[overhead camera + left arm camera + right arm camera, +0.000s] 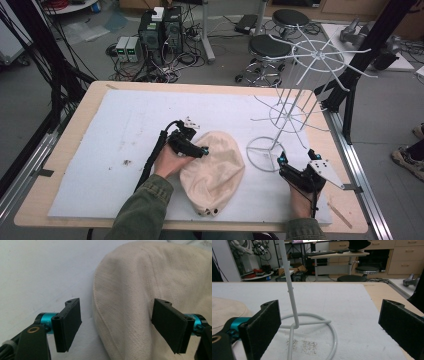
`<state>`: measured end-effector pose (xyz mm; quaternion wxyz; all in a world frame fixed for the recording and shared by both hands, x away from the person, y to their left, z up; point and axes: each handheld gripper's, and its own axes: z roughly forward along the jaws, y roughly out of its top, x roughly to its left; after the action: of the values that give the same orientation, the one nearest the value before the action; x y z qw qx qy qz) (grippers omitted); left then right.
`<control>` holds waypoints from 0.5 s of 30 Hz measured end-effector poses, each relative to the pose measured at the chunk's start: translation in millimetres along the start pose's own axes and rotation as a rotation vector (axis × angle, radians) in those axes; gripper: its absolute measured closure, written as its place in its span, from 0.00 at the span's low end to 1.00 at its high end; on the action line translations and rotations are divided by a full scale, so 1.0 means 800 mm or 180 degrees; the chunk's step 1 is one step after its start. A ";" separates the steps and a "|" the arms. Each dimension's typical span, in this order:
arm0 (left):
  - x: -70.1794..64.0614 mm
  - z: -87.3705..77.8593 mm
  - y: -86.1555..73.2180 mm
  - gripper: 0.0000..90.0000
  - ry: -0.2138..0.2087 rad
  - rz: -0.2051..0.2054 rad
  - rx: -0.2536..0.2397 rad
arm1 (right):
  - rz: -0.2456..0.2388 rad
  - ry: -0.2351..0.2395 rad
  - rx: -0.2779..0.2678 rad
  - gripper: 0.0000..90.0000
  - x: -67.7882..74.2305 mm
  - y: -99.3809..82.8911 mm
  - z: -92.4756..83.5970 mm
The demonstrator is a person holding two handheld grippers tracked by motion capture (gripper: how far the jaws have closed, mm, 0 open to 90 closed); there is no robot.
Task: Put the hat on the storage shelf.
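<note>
On the white mat (125, 125) near the table's front edge lies a cream fabric cap (215, 167), soft and rumpled, stitched seams running over its crown. The left gripper (202, 150) sits at the cap's left edge, jaws spread wide, straddling the seam. The right gripper (281, 161), jaws wide too, points at the white wire stand (287, 117), its ring base just ahead.

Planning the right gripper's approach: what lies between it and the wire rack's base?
Bare white mat, per the right gripper view, between the right gripper and the rack's base ring.
</note>
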<state>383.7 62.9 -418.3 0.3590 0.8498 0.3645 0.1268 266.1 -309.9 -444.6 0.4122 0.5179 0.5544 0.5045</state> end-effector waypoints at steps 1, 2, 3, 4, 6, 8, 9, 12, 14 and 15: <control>-0.001 0.001 0.000 0.26 0.0010 0.0013 0.0003 | -0.0007 -0.0001 -0.0001 0.03 0.000 0.000 0.000; -0.001 0.001 0.000 0.27 0.0013 0.0017 0.0009 | -0.0017 -0.0002 0.0002 0.03 0.000 0.000 0.000; -0.001 0.001 0.000 0.27 0.0024 0.0017 0.0021 | -0.0011 0.0002 0.0008 0.03 0.001 0.000 0.000; 0.000 0.002 0.000 0.27 0.0024 0.0015 0.0036 | -0.0022 0.0002 0.0005 0.03 0.001 0.000 0.000; -0.001 0.004 -0.001 0.27 0.0028 0.0004 0.0066 | -0.0020 0.0003 -0.0001 0.03 0.001 0.000 0.000; -0.002 0.008 -0.002 0.27 0.0005 0.0010 0.0109 | -0.0024 0.0000 0.0002 0.03 0.001 0.000 0.000; -0.004 0.011 -0.003 0.27 -0.0001 0.0032 0.0152 | -0.0025 -0.0001 0.0001 0.03 0.001 0.000 0.000; -0.008 0.017 -0.005 0.27 0.0012 0.0060 0.0200 | -0.0028 -0.0001 -0.0003 0.03 0.001 0.001 0.000; -0.006 0.019 -0.006 0.27 0.0002 0.0033 0.0222 | -0.0021 -0.0002 -0.0004 0.03 0.001 0.001 0.000; -0.006 0.020 -0.006 0.27 0.0007 0.0031 0.0242 | -0.0021 -0.0002 -0.0004 0.03 0.001 0.001 0.000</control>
<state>385.1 53.8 -432.8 0.3254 0.8645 0.3653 0.1155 265.8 -309.4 -444.0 0.4144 0.5160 0.5556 0.5033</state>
